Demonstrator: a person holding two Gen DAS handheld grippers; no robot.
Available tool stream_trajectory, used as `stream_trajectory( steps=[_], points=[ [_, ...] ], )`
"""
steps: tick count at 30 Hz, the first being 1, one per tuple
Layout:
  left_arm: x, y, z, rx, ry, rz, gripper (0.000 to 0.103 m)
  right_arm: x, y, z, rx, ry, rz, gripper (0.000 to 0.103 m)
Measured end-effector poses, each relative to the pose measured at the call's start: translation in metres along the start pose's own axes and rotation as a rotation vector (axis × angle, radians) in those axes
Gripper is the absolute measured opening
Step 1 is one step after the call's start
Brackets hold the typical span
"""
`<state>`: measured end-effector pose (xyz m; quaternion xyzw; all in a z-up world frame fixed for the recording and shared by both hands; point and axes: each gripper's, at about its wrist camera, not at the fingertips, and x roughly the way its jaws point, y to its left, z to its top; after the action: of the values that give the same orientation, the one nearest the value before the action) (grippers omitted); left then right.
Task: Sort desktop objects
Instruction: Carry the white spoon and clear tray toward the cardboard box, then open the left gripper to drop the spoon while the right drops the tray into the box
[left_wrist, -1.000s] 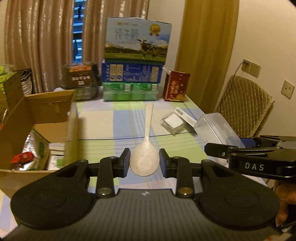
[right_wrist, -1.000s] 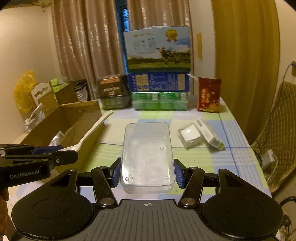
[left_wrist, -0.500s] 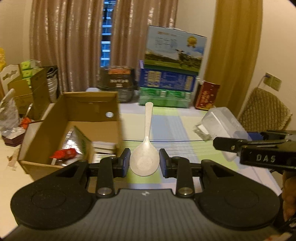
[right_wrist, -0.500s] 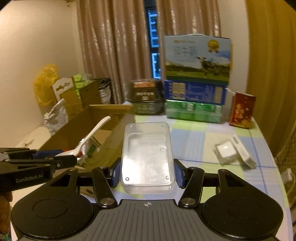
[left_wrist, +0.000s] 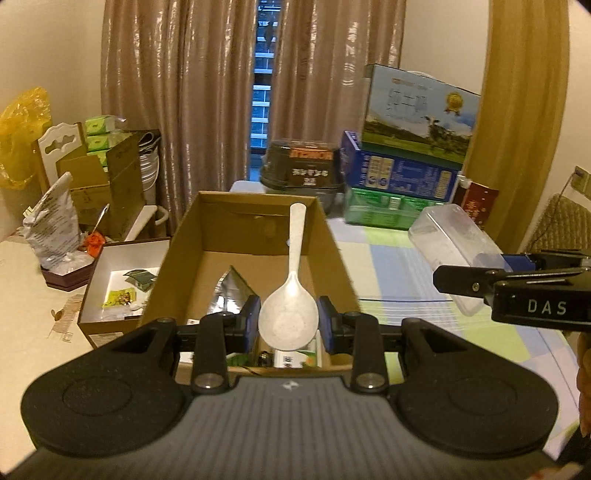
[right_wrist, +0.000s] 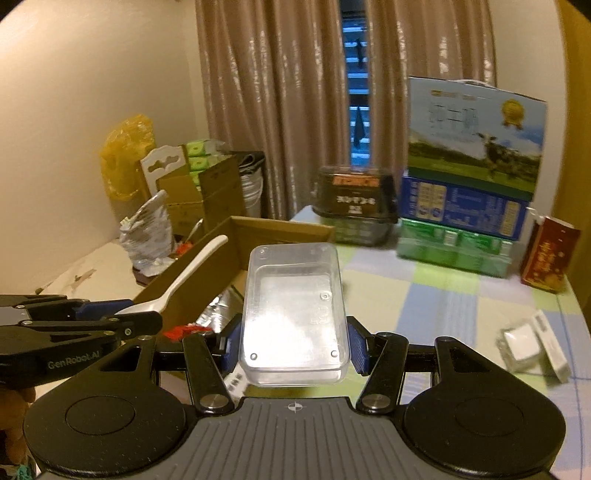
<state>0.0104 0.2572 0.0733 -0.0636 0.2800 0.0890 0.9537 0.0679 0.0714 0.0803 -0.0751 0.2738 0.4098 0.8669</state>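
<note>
My left gripper (left_wrist: 289, 325) is shut on the bowl of a white plastic spoon (left_wrist: 291, 291), whose handle points away over an open cardboard box (left_wrist: 255, 218). The box holds a silver foil pack (left_wrist: 231, 291) and some small packets. My right gripper (right_wrist: 293, 345) is shut on a clear plastic box (right_wrist: 293, 314), held level just right of the cardboard box (right_wrist: 280, 225). In the right wrist view the left gripper (right_wrist: 142, 321) with the spoon (right_wrist: 184, 277) shows at the left. The right gripper's finger and the clear box (left_wrist: 454, 240) appear at the right of the left wrist view.
Stacked milk cartons (left_wrist: 410, 155) and a dark food container (left_wrist: 301, 171) stand at the table's far end, with a red carton (right_wrist: 548, 254) beside them. Two small white packets (right_wrist: 532, 345) lie on the checked cloth at right. A white-lined box (left_wrist: 122, 280) and cluttered bags sit to the left.
Both grippers have swung left with their loads. The spoon, earlier over the tablecloth, now hangs over the cardboard box, and the clear box has come up beside that box.
</note>
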Motion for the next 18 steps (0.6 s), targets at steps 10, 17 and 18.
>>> stream_trajectory(
  steps=[10, 17, 18],
  points=[
    [0.029, 0.032, 0.006, -0.009, 0.026, 0.019, 0.028, 0.041, 0.019, 0.011, -0.026, 0.023, 0.030, 0.053],
    [0.048, 0.048, 0.006, -0.017, 0.047, 0.018, 0.028, 0.066, 0.021, 0.010, -0.030, 0.044, 0.029, 0.053],
    [0.051, 0.049, 0.006, -0.015, 0.051, 0.018, 0.028, 0.070, 0.021, 0.010, -0.029, 0.048, 0.028, 0.053]
  ],
)
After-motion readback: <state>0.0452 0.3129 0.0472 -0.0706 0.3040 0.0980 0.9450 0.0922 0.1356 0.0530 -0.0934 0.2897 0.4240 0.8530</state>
